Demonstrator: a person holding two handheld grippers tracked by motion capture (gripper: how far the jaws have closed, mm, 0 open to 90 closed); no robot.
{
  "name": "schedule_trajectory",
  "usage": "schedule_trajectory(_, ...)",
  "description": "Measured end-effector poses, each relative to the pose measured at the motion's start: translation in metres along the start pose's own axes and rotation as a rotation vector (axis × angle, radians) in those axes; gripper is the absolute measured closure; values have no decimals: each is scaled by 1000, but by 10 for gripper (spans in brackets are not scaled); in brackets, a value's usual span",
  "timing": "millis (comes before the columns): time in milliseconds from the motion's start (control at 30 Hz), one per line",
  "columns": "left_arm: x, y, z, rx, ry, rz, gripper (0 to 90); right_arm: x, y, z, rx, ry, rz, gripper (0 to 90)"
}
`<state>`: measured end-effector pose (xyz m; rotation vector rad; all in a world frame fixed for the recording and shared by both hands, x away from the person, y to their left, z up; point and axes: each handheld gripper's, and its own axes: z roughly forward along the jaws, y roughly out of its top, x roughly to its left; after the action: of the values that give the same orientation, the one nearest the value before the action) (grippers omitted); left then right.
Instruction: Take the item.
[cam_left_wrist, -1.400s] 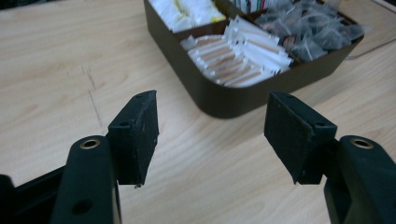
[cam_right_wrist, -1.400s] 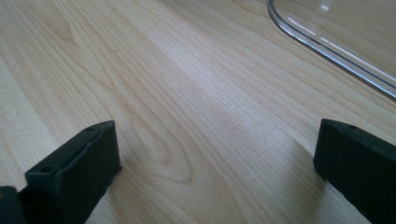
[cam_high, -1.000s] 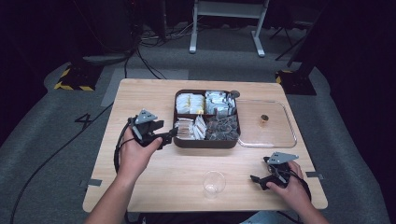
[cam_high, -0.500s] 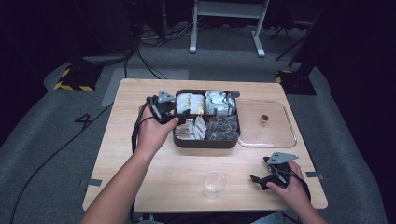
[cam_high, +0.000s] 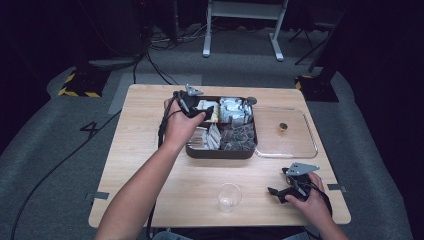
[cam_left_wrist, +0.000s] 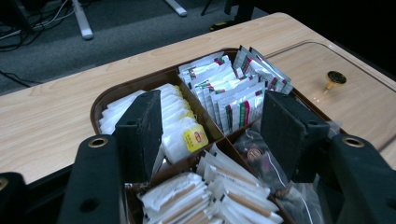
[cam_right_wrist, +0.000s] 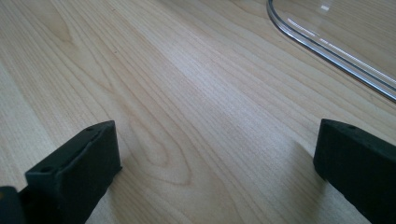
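Left arm: I see my left forearm reaching forward from the bottom edge, with the left gripper (cam_high: 199, 109) over the far-left part of the brown tray (cam_high: 220, 152).
Left claw: its jaws have just been closing a little, yet they stand apart with nothing pinched; in the left gripper view the left gripper (cam_left_wrist: 212, 126) frames the packets below without touching them.
Right arm: my right hand (cam_high: 310, 197) rests low on the wooden table (cam_high: 140, 150) at the near-right, right gripper (cam_high: 279, 191) pointing toward the cup.
Right claw: the right gripper (cam_right_wrist: 215, 163) is spread wide over bare wood, holding nothing.
Hard to see: my left hand covers part of the tray's left compartments from above; the near compartments are cut off at the bottom of the left gripper view.
Tray contents: four compartments. White tea bags with yellow tags (cam_left_wrist: 180, 126) fill the far-left one, directly under the left claw; silver sachets with red and green marks (cam_left_wrist: 233, 93) stand in the far-right one; paper sticks (cam_left_wrist: 205, 196) lie near-left; clear bags of something dark (cam_left_wrist: 266, 163) lie near-right.
Lid: a clear lid (cam_high: 285, 132) with a small gold knob lies flat just beside the tray's right wall.
Cup: a clear plastic cup (cam_high: 229, 196) stands upright near the front edge, apparently empty.
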<state>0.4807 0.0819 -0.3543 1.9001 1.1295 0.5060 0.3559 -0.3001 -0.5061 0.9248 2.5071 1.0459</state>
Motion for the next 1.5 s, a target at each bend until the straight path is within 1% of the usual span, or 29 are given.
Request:
schedule_trajectory(33,0,2,4,1,1,0,398,0,0,0,0,0,0,5)
schedule_trajectory(100,4,6,18,-11,-1,1,392,0,0,0,0,0,0,5)
schedule_trajectory(133,4,6,18,-11,-1,1,393,0,0,0,0,0,0,5)
schedule_trajectory(167,7,7,28,3,8,1,394,0,0,0,0,0,0,5)
schedule_trajectory(200,9,7,34,1,14,7,397,0,0,0,0,0,0,5)
schedule_trajectory(233,9,7,34,1,14,7,397,0,0,0,0,0,0,5)
schedule_trajectory(267,11,8,43,7,30,22,397,0,0,0,0,1,0,6)
schedule_trajectory(300,11,8,43,7,30,22,401,0,0,0,0,1,0,6)
schedule_trajectory(367,12,7,52,27,25,24,409,0,0,0,0,1,0,5)
schedule_trajectory(400,11,7,57,28,16,8,410,0,0,0,1,1,1,5)
schedule_trajectory(433,12,4,66,45,3,-3,425,0,0,0,1,2,1,5)
schedule_trajectory(467,12,4,66,45,3,-3,429,0,0,0,1,2,1,5)
schedule_trajectory(500,11,3,70,49,0,-4,431,0,0,0,1,2,0,5)
schedule_trajectory(533,11,1,80,65,-13,-22,435,0,0,0,0,2,0,5)
schedule_trajectory(567,12,-1,84,76,-19,-29,445,0,0,0,1,2,0,5)
schedule_trajectory(600,12,-3,89,92,-22,-37,455,0,0,0,1,2,0,5)
schedule_trajectory(633,14,-4,93,109,-18,-34,472,0,0,0,1,2,0,5)
schedule_trajectory(667,15,-6,97,123,-16,-46,491,0,0,0,0,2,0,5)
schedule_trajectory(733,18,-8,103,153,-17,-45,512,0,0,0,0,2,0,6)
schedule_trajectory(767,18,-8,103,153,-17,-45,524,0,0,0,0,2,0,6)
schedule_trajectory(800,19,-10,106,165,-17,-52,524,0,0,0,0,2,0,5)
schedule_trajectory(833,20,-11,109,180,-19,-54,547,0,0,0,0,2,0,6)
schedule_trajectory(867,22,-14,113,197,-34,-73,556,0,0,0,0,2,0,6)
schedule_trajectory(933,23,-17,117,206,-45,-88,570,0,0,0,0,2,0,6)
schedule_trajectory(1100,25,-21,122,225,-32,-79,574,0,0,0,0,1,-1,6)
schedule_trajectory(1233,27,-23,125,233,-33,-92,572,0,0,0,0,1,-1,6)
schedule_trajectory(1300,28,-24,126,243,-29,-96,575,0,0,0,0,1,-1,6)
schedule_trajectory(1333,30,-24,128,259,-29,-105,587,0,0,0,0,1,-1,6)
schedule_trajectory(1500,32,-27,132,273,-19,-112,597,0,0,0,0,1,0,5)
